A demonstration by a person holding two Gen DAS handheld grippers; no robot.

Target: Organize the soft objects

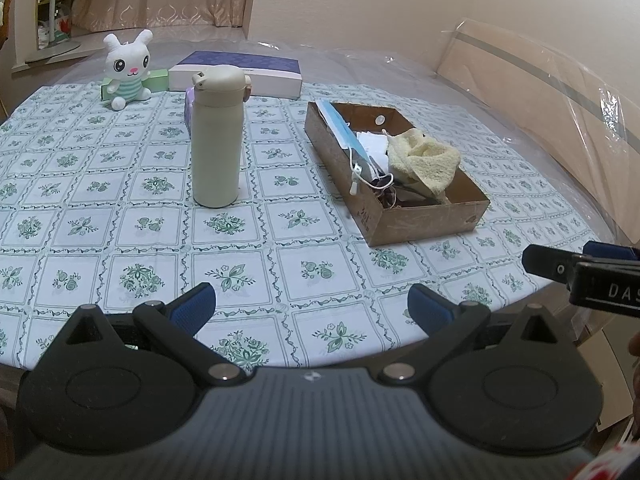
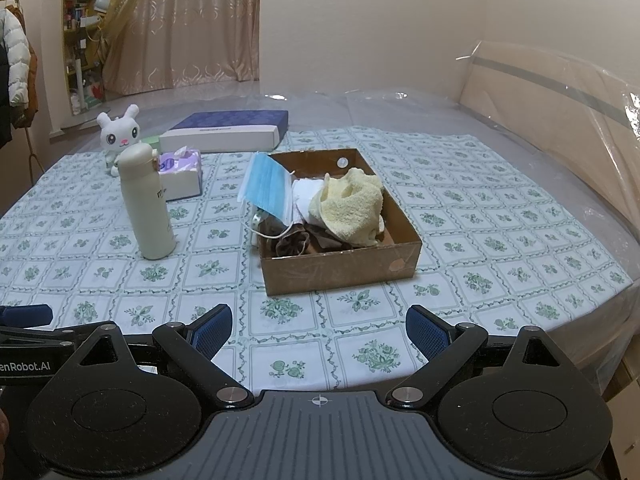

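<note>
- Floral green-and-white cloth (image 2: 460,216) covers the round counter (image 1: 532,184), with a curtain (image 2: 192,24) and pale wall behind.
- At the counter's centre, toward 1 o'clock from the left gripper (image 1: 310,314), sits an open cardboard box (image 2: 344,268).
- Inside the box lie a yellow towel (image 2: 352,204), white cloth (image 2: 304,196) and dark brown fabric (image 2: 292,242); a blue face mask (image 2: 266,186) leans over its left wall.
- A cream flask (image 1: 216,140) stands upright at 11 o'clock, apart from the box.
- Behind the flask lies a purple tissue box (image 2: 182,172); farther back, a white plush rabbit (image 1: 128,68) sits at 10 o'clock beside a flat purple-and-white gift box (image 1: 240,72).
- Both the left gripper and the right gripper (image 2: 319,330) hover near the counter's near edge, fingers spread wide and released, grasping nothing.
</note>
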